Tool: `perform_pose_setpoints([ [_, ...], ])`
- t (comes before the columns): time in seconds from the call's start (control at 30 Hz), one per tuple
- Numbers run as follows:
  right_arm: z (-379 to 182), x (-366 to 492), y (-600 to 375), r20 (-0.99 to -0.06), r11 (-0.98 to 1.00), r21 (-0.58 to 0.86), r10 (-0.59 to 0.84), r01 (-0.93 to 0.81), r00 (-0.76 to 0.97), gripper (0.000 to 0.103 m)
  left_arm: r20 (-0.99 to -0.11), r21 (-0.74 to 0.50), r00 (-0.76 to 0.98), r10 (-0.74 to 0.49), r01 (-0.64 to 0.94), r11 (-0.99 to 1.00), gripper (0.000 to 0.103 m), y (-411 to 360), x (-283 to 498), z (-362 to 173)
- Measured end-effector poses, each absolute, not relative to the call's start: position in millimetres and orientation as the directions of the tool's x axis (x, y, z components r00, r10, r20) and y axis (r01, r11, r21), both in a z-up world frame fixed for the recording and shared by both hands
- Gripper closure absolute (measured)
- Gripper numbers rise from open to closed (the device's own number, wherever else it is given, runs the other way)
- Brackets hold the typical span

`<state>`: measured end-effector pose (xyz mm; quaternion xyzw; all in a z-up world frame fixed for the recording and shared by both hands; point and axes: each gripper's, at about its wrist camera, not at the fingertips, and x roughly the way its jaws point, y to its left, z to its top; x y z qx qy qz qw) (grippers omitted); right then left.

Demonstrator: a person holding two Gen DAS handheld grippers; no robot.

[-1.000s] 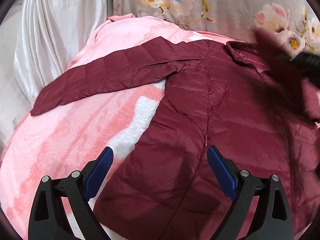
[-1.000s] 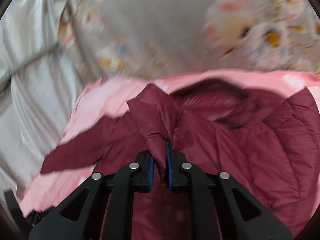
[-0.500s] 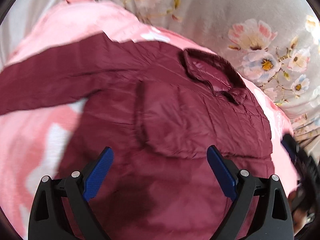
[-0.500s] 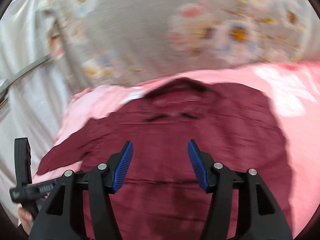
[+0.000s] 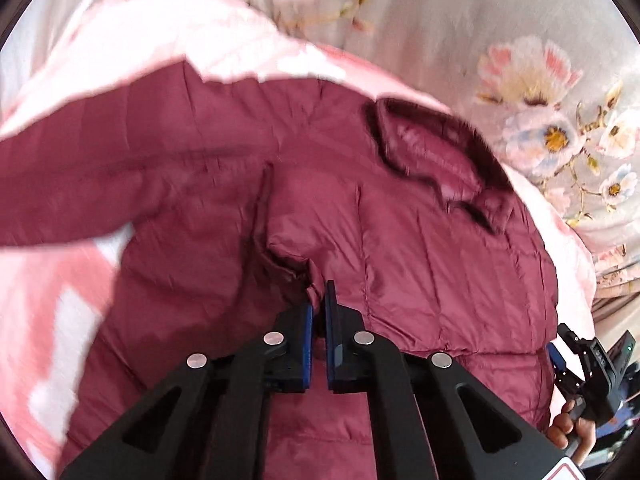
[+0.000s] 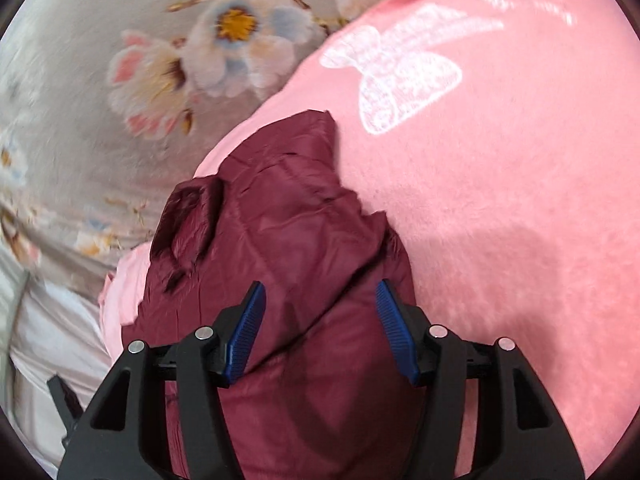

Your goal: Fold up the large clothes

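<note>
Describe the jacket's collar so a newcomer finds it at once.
Start at the pink blanket; the maroon quilted jacket lies spread on it. Its collar sits at the edge nearest the floral fabric, a dark-rimmed open flap, unlike the flat quilted panels around it.

Pink fleece blanket [image 6: 500, 200] with white bow print [image 6: 400, 72], grey floral sheet [image 5: 500, 40]

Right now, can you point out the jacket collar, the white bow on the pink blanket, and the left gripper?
Jacket collar [image 5: 436, 152], left wrist view, on its inner lining.
White bow [image 6: 394, 74], right wrist view, near its knot.
Left gripper [image 5: 318, 300], left wrist view, between its fingertips, pinching jacket fabric.
</note>
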<state>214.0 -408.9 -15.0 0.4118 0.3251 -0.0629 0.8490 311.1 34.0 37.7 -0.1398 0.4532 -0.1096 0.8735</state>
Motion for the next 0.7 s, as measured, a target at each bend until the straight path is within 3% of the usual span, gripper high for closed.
perform_pose_setpoints([
  [0.07, -14, 224, -411, -0.595, 0.643, 0.669, 0.165, 0.372, 0.786, 0.059, -0.737, -0.309, 0.608, -0.296, 0.085, 0.947, 0.101, 35, 312, 56],
  [0.13, -9, 233, -416, -0.579, 0.629, 0.686, 0.168, 0.366, 0.798, 0.084, -0.708, -0.267, 0.653, -0.27, 0.107, 0.958, 0.101, 34, 312, 76],
  [0.23, 15, 230, -417, -0.51, 0.643, 0.697, 0.135, 0.316, 0.849, 0.1, -0.662, -0.197, 0.715, -0.224, 0.122, 0.973, 0.101, 33, 311, 99],
  [0.3, 28, 218, -410, -0.498, 0.712, 0.628, 0.057, 0.314, 0.865, 0.101, -0.673, -0.143, 0.715, -0.19, 0.127, 0.982, 0.101, 30, 313, 92],
  [0.5, -18, 234, -401, -0.707, 0.789, 0.418, -0.029, 0.45, 0.707, 0.101, -0.811, -0.092, 0.569, -0.138, 0.109, 0.99, 0.1, 24, 330, 7],
  [0.63, -19, 239, -397, -0.735, 0.823, 0.345, -0.063, 0.452, 0.675, 0.102, -0.798, -0.055, 0.593, -0.109, 0.108, 0.993, 0.099, 21, 326, -1],
  [0.7, -16, 239, -390, -0.746, 0.846, 0.284, -0.101, 0.451, 0.658, 0.1, -0.799, -0.021, 0.596, -0.079, 0.104, 0.994, 0.093, 19, 327, -1],
])
